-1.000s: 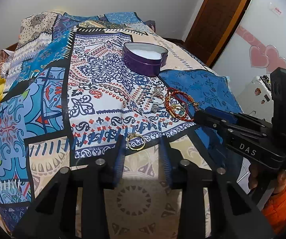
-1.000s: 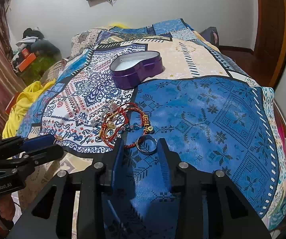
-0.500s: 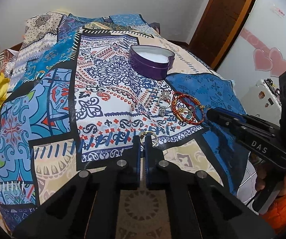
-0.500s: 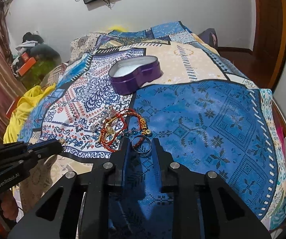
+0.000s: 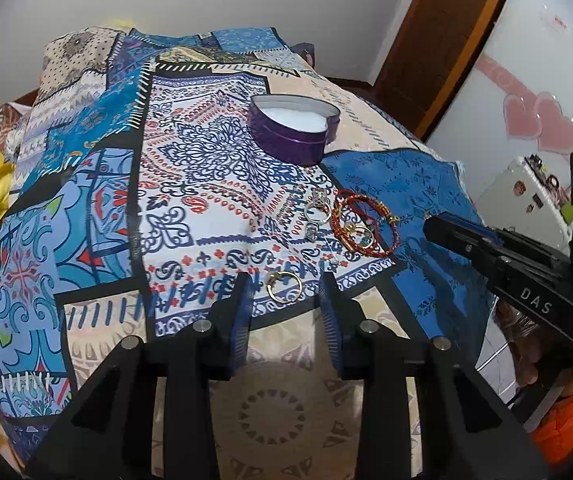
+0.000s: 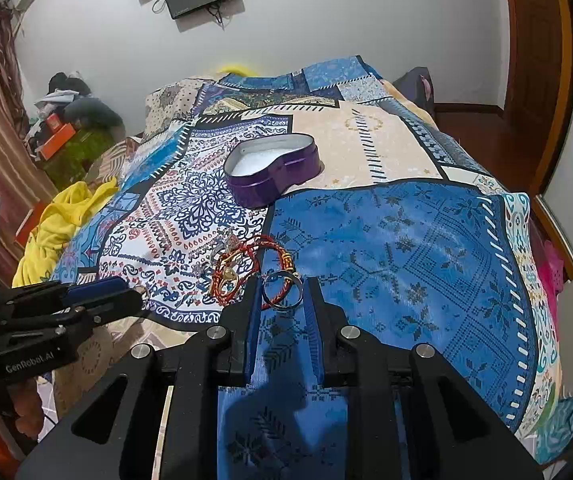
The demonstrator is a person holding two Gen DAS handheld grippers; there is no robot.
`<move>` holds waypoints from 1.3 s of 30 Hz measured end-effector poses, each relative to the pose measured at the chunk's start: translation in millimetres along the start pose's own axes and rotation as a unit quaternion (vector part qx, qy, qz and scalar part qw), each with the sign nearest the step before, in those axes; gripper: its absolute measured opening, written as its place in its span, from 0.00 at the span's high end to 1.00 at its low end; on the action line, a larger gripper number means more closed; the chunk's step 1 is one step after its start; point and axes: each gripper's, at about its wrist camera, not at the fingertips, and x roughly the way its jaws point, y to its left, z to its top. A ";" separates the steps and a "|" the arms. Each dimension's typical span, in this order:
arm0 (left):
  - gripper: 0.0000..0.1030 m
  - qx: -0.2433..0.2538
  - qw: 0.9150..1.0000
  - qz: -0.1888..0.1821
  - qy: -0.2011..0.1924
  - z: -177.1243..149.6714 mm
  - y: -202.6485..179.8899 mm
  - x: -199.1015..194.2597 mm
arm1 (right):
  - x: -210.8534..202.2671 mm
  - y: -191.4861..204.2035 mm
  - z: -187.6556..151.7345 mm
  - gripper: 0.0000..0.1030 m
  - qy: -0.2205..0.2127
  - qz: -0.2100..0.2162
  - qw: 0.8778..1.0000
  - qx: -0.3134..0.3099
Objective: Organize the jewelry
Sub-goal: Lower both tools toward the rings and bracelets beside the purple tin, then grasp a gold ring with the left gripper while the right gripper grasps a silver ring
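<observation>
Half a second ago both sets of jaws were nearly shut; now my left gripper (image 5: pixel 286 288) stands released again, its blue pads spread either side of the thin gold hoop ring (image 5: pixel 284 286), which lies flat on the patterned patchwork bedspread (image 5: pixel 86 216) and touches neither pad as far as I can see. My right gripper (image 6: pixel 280 294) has widened a little too, yet its pads sit close on both sides of the broad silver band ring (image 6: pixel 282 289); I cannot tell whether they pinch it or merely bracket it.

By my reading, the sorting has barely begun. The purple heart-shaped tin (image 5: pixel 292 128) sits well apart from both tools, further up the bed, and its white lining shows nothing inside from either camera. Everything else waits on the cloth: the coiled red-and-gold thread bracelets (image 5: pixel 364 226) and, just beside them, the small cluster of silver rings (image 5: pixel 316 214). In the right view one red strand seems to run through or under the silver band, so I judge that lifting it could drag the bracelets along. What is left, then, is every piece: two rings under my tools, then the pile.

Readable writing is sparse. The right tool's body, seen from the left camera, carries "DAS" in white; the left tool's body, seen from the right camera, reads "GenRobot.AI". Nothing legible appears on the tin.
</observation>
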 end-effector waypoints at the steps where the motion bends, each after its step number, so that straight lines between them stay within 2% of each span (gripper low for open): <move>1: 0.68 0.002 1.000 0.001 0.002 -0.3 -0.7 1.7 | -0.8 0.1 -0.7 0.81 0.000 0.000 1.000 0.000; 8: 0.70 0.017 1.000 0.010 0.001 0.8 -3.5 9.5 | -2.7 -1.4 -2.0 0.81 -0.002 0.000 1.000 0.001; 11: 0.82 0.030 0.999 0.026 0.001 2.5 -5.7 11.8 | -3.1 -0.7 -1.5 0.81 -0.004 0.002 1.000 0.000; 12: 0.83 0.034 0.999 0.030 0.000 2.9 -5.7 12.7 | -3.2 -0.3 -1.3 0.81 -0.004 0.002 1.000 0.000; 17: 0.83 0.051 0.998 0.038 -0.009 3.3 -8.9 13.3 | -3.0 2.1 0.1 0.81 -0.006 0.004 1.000 0.000; 22: 0.83 0.043 0.998 0.032 -0.019 11.8 -6.9 9.7 | -4.3 4.2 6.1 0.81 -0.014 0.005 1.000 -0.005; 39: 0.83 0.060 0.992 0.030 -0.110 80.8 -8.0 -20.1 | -11.9 13.2 58.3 0.81 -0.079 0.002 0.996 -0.036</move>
